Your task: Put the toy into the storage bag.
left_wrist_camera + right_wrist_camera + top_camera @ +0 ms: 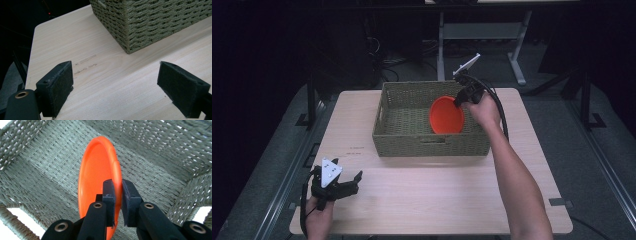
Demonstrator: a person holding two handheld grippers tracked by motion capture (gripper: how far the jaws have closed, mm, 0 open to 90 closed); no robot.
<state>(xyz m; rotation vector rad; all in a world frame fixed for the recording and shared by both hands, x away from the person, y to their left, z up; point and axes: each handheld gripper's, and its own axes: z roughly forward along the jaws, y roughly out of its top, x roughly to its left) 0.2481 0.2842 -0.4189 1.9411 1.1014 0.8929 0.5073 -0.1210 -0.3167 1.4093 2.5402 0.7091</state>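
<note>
Left tool (343, 186) at table's (437, 200) 7 o'clock, jaws spread, idle. Right tool (460, 100) pinching orange plate (446, 116) rim, plate on edge inside basket (432, 145), 12 o'clock. Step: placing plate in. Next prob. lower, tilt flat, then let go.

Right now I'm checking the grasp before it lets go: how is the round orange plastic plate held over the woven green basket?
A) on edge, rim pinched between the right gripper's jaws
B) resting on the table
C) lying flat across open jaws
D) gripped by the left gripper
A: the right gripper clamps the orange plate's rim, plate on edge inside the woven green basket.
</note>
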